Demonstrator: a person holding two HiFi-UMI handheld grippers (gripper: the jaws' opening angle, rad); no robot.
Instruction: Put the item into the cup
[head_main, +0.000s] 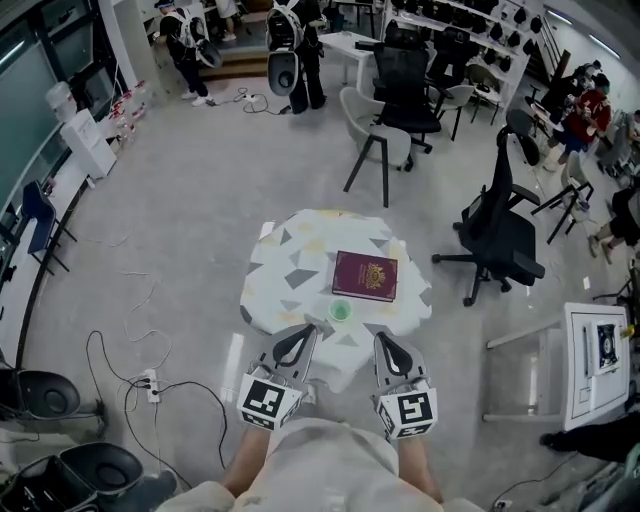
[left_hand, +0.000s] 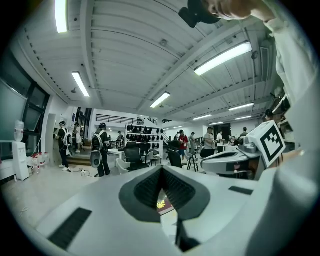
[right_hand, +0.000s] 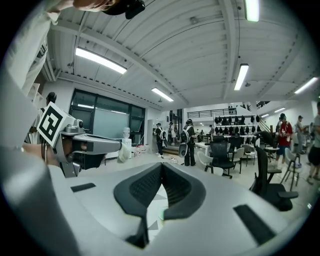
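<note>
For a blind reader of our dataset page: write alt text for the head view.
The left gripper and right gripper, both shut and empty, hover side by side at the near edge of a small round table holding a maroon booklet and a green cup.

The surface (head_main: 285, 262) wears a cloth cover, matt white with a grey triangle print, hanging soft at the edge. At its three o'clock sits a booklet (head_main: 365, 275), a maroon cover with a low sheen and a gilt emblem. At six o'clock the cup (head_main: 340, 311) is pale green and looks like plastic. The left hand-held gripper (head_main: 299, 333) and right hand-held gripper (head_main: 386, 340) have smooth matt grey plastic shells and black ribbed pads (left_hand: 145, 189). The floor (head_main: 180, 200) is dull, mottled grey.
</note>
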